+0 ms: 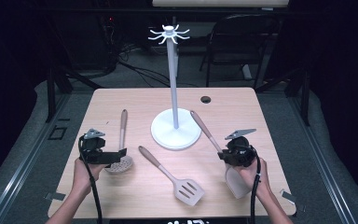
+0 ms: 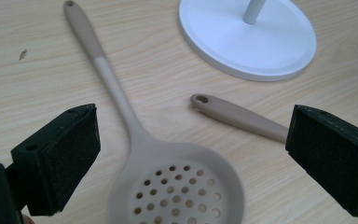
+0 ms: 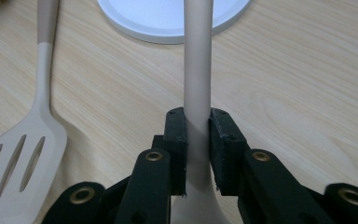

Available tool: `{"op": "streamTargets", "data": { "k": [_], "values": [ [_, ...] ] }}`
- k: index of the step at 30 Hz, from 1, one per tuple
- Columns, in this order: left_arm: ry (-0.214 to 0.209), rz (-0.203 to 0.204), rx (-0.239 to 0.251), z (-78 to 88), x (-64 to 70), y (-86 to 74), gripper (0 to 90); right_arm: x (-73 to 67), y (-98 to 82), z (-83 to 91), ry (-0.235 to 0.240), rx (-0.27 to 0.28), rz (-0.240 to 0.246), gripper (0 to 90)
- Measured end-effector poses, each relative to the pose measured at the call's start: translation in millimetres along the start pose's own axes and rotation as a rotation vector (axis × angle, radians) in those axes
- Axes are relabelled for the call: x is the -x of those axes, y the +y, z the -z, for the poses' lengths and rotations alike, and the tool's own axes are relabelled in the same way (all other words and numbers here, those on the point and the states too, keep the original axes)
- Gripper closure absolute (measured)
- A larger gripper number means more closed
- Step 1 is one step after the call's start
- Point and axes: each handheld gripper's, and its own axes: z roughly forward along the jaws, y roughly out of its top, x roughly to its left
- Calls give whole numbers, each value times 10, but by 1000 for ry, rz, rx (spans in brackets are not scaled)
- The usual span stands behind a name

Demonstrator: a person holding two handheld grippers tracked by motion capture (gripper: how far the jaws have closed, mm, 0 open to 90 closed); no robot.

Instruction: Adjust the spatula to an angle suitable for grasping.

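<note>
A white utensil stand with hooked arms at its top rises from the middle of the wooden table. My right gripper is shut on the handle of a beige spatula; its handle runs up between the black pads toward the stand's base, and its blade hangs below my hand. My left gripper is open, hovering just over the perforated head of a beige skimmer that lies on the table. A slotted turner lies between the two hands.
The turner's handle points toward the skimmer, with its slotted blade near the front edge. A round grommet hole sits at the table's back right. A dark chair stands behind the table.
</note>
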Motion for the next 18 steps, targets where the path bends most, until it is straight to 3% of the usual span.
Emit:
{"op": "streamTargets", "data": {
  "k": [18],
  "values": [
    [-108, -75, 21, -199, 412, 188, 27, -288, 94, -91, 19, -19, 153, 784]
  ]
}}
